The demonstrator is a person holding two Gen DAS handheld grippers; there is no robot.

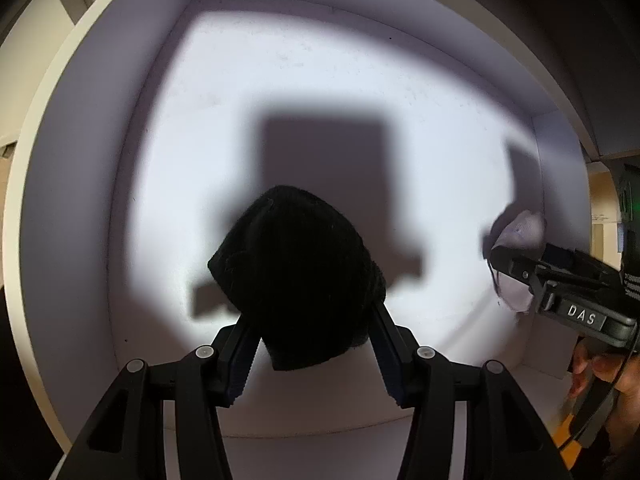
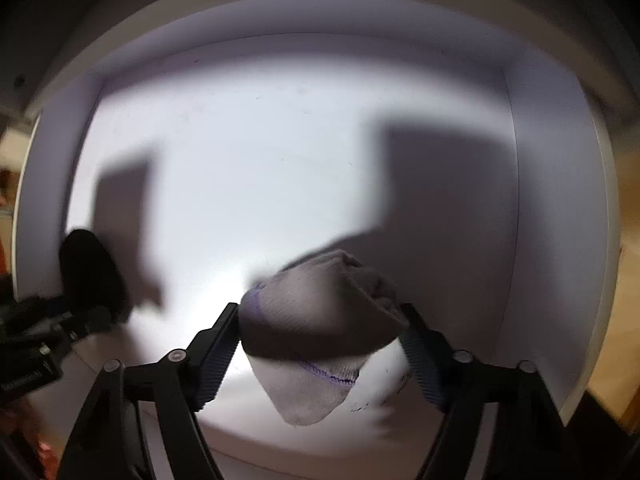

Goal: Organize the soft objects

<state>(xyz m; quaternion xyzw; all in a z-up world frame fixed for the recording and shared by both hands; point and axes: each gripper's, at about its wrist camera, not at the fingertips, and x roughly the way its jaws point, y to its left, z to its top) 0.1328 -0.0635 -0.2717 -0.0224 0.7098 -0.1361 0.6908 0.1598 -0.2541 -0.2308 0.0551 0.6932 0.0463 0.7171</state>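
Observation:
My left gripper (image 1: 310,316) is shut on a black knitted soft bundle (image 1: 296,276) and holds it inside a white box-like compartment (image 1: 80,184). My right gripper (image 2: 320,316) is shut on a white sock bundle with purple stitching (image 2: 316,320) in the same compartment (image 2: 552,184). The right gripper with the white sock (image 1: 520,240) shows at the right of the left wrist view. The left gripper with the black bundle (image 2: 90,272) shows at the left of the right wrist view. The two bundles are apart.
The compartment has white side walls and a lit white back panel (image 1: 320,80) with the grippers' shadows on it. A hand (image 1: 596,368) holds the right gripper's handle. A wooden surface (image 2: 612,340) lies outside on the right.

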